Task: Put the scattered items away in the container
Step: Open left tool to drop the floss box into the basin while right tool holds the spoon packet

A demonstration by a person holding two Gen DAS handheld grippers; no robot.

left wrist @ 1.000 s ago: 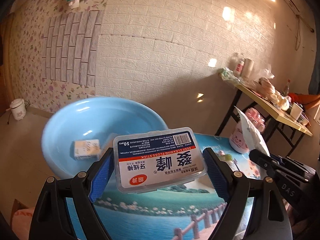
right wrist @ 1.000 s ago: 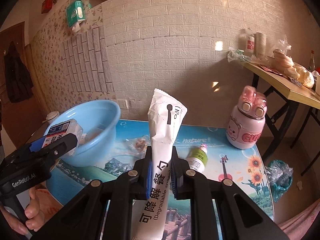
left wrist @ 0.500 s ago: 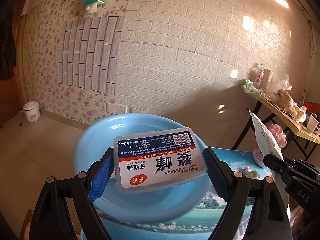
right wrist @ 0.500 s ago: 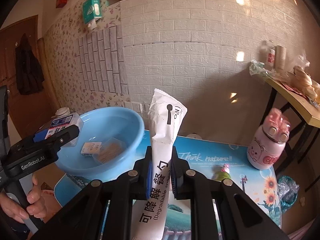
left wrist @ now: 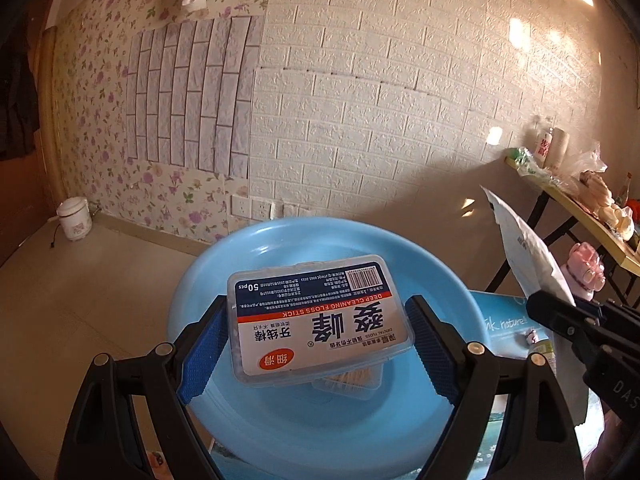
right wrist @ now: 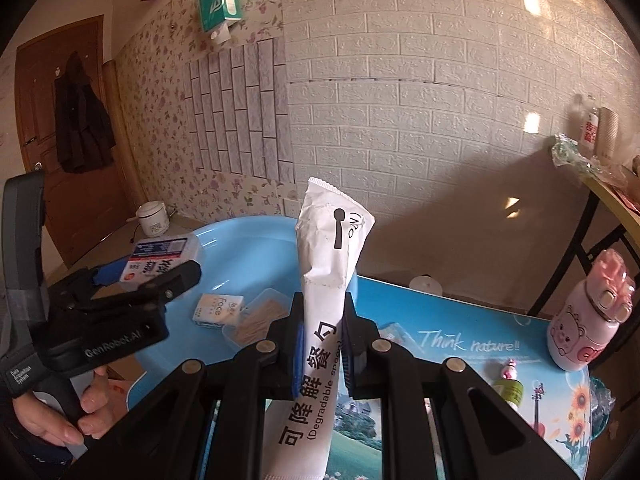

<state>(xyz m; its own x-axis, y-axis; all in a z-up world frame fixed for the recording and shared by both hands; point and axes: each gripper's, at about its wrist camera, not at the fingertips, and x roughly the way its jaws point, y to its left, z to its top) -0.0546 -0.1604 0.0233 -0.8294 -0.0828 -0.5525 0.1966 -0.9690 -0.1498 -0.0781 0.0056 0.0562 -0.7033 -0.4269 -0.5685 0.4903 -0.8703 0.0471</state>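
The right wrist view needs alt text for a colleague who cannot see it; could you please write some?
The right gripper clamps a white spoon packet upright near a blue basin on a table. At left, the left gripper holds a floss box over the basin.

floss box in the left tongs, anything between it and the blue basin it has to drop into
Nothing visible blocks it. The floss box, gripped in the left tongs, hangs over the blue basin with open air below. A toothpick box and a small carton already lie inside, leaving bare floor around them.
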